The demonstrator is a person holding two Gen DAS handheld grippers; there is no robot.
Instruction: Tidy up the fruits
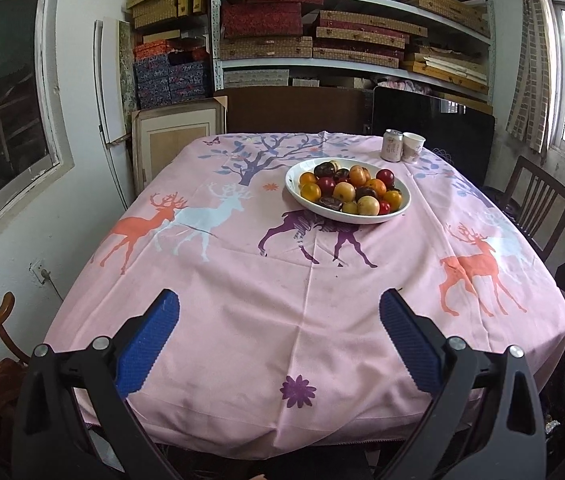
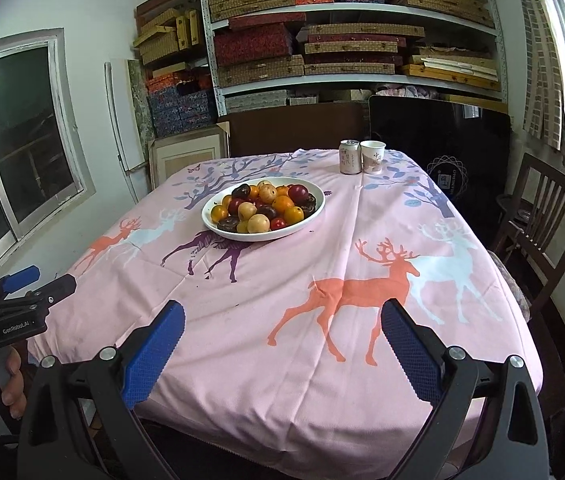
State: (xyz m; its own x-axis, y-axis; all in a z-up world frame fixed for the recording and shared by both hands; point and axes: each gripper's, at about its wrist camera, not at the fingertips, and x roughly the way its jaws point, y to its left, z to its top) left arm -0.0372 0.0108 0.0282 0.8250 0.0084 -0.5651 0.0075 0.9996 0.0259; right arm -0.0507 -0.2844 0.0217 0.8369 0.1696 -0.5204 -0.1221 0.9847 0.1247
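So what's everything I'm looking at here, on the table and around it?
bowl: one, white, left of table centre, resting on the cloth
fruits: a heap, orange, yellow, red and dark brown, in the bowl
can: one, pale pink, far side of table
cup: one, white paper, right beside the can
tablecloth: one, pink with deer and trees, over the table
shelves: one rack, white, back wall, stacked with flat boxes
chair: one, dark wood, right of table
windows: one on each side wall
left hand-held gripper: blue pads, open, over the near table edge
right hand-held gripper: blue pads, open, over the near table edge
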